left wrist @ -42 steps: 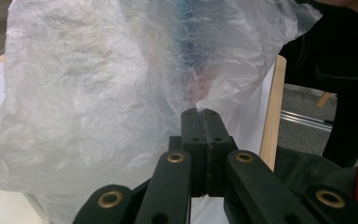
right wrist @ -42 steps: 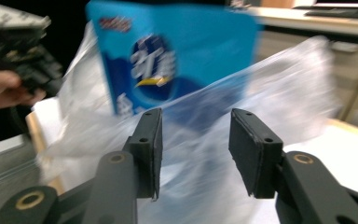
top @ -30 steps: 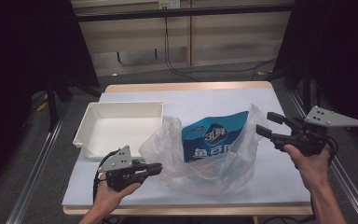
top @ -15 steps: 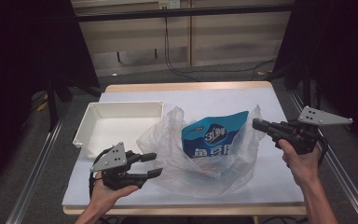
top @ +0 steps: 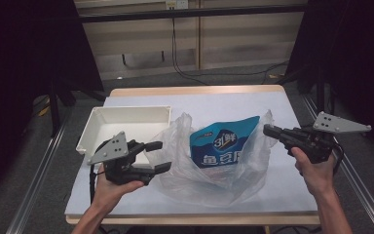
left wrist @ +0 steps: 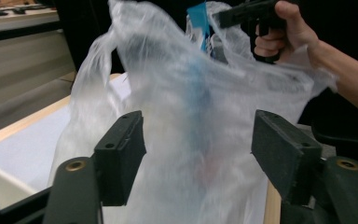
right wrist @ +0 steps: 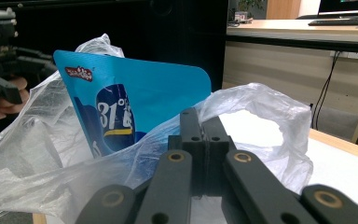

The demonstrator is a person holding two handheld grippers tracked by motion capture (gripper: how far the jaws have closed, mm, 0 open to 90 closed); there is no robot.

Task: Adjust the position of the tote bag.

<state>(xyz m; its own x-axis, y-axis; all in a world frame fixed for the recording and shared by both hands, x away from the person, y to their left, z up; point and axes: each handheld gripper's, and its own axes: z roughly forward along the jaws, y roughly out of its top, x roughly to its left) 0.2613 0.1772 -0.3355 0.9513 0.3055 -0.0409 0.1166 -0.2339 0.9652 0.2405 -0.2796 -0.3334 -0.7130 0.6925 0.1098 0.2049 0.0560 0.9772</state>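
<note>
A clear plastic bag [top: 195, 161] lies mid-table with a blue snack pouch [top: 222, 146] standing inside it. My right gripper [top: 267, 129] is shut on the bag's right edge. In the right gripper view the closed gripper [right wrist: 204, 122] pinches thin plastic just in front of the pouch [right wrist: 140, 100]. My left gripper [top: 164, 156] is open at the bag's left side. In the left gripper view the bag [left wrist: 191, 107] stands just ahead of the gripper [left wrist: 198, 154], whose jaws are spread wide and hold nothing.
A white tray [top: 91, 131] sits at the table's left, just behind my left gripper. A pale sheet [top: 282, 190] covers the table, whose wooden edge [top: 195, 90] shows at the far side. Dark floor and metal rails flank both sides.
My right gripper moved left to the bag's edge and went from open to shut on the plastic. My left gripper rose and came closer to the bag, still open.
</note>
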